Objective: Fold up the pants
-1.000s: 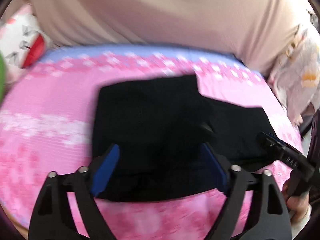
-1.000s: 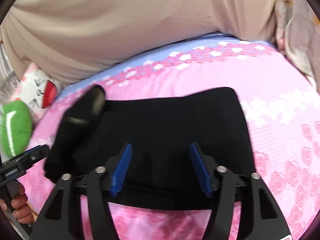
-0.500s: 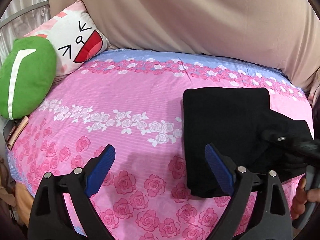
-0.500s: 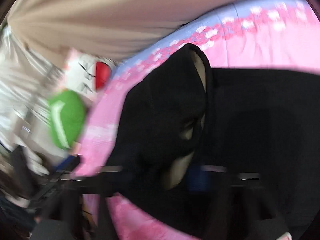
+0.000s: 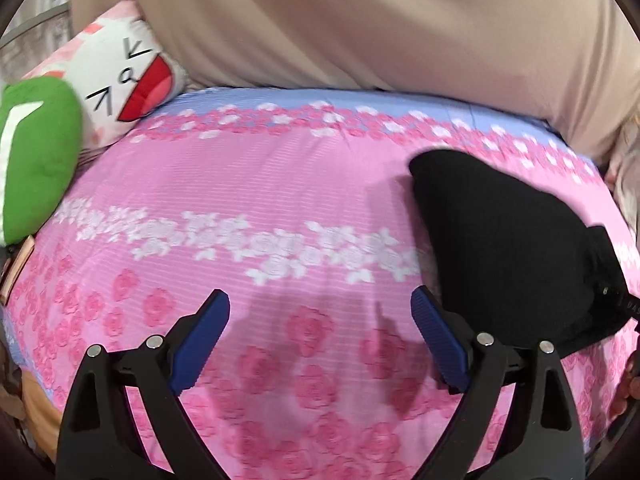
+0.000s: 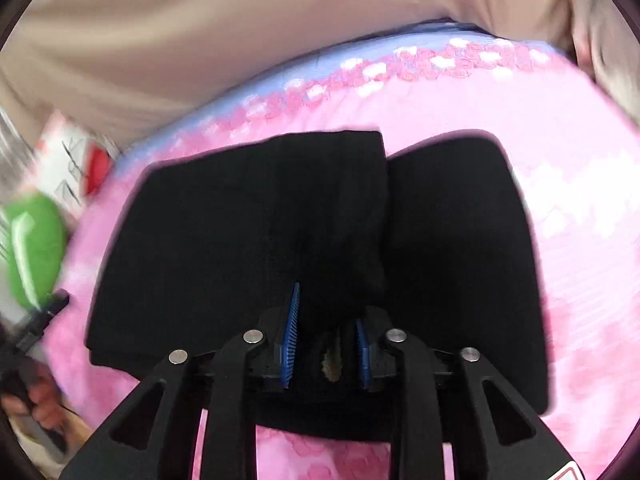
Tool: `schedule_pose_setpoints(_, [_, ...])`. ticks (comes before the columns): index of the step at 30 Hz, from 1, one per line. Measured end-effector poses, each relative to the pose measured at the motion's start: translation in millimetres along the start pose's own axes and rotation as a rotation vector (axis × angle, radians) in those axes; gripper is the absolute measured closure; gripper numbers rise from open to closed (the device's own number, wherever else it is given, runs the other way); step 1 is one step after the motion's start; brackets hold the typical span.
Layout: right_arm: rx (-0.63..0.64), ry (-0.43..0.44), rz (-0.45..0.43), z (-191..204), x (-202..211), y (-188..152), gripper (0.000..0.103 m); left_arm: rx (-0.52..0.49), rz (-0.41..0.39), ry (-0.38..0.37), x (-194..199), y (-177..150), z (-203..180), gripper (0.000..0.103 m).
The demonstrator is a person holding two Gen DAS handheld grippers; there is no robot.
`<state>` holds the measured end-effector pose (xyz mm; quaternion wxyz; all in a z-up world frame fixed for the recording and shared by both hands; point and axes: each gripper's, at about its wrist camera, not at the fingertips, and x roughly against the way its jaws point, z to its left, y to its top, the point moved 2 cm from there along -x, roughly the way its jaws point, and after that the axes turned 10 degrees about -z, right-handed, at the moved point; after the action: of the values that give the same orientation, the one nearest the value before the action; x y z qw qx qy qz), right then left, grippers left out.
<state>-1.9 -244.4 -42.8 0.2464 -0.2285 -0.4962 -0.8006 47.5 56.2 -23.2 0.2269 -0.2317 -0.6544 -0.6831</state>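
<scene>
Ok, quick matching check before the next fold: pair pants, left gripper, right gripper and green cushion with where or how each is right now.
1. pants
2. left gripper
3. right gripper
4. green cushion

a. jaws wide apart, only bedsheet between them
b. at the bed's left edge, by the cartoon pillow
c. black, folded on the sheet
d. jaws opening, black fabric between them

Pairs: 1-c, 2-a, 3-d, 4-b
</scene>
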Motion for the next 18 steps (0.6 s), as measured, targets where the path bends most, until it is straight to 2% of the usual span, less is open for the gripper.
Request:
schedule_pose_setpoints(1, [-0.030,0.012,-0.002,-2,2,1,0.074,-0.025,0.004,0.006,-1,0,-10,0.013])
schedule_pose_setpoints(2, [-0.050,0.017,-0.003,-1,2,4,0.065,-0.042,0.004,0.012,-2,-1,-17,0.013])
schedule_pose_setpoints(3, [-0.052,0.036,-0.010,2,2,7,0.051,-0.052,0.004,0.015,-2,-1,-22,0.013])
schedule_pose_setpoints(5, [-0.041,0.066,0.005,11,-4,9,0.039,-0.068,0.004,0.017,-2,-1,-35,0.013])
schedule_pose_setpoints(7, [-0.019,0.069,0.000,17,-9,9,0.037,-0.073,0.008,0.015,-3,-1,-43,0.012])
schedule_pose_setpoints(8, [-0.006,0.063,-0.002,21,-11,9,0.041,-0.079,0.010,0.018,-3,-1,-49,0.011])
schedule_pose_setpoints(9, [0.018,0.045,-0.009,24,-13,9,0.063,-0.082,0.011,0.024,-3,-1,-52,0.010])
schedule_pose_setpoints(11, [0.040,0.012,-0.026,27,-13,10,0.084,-0.091,0.011,0.037,-3,-1,-58,0.009])
schedule_pose_setpoints(15, [0.017,0.083,-0.102,22,21,30,0.088,-0.105,0.016,0.038,-2,-1,-65,0.009])
schedule_pose_setpoints(18, [0.038,0.057,-0.182,15,53,43,0.088,-0.116,0.015,0.038,-1,0,-70,0.009])
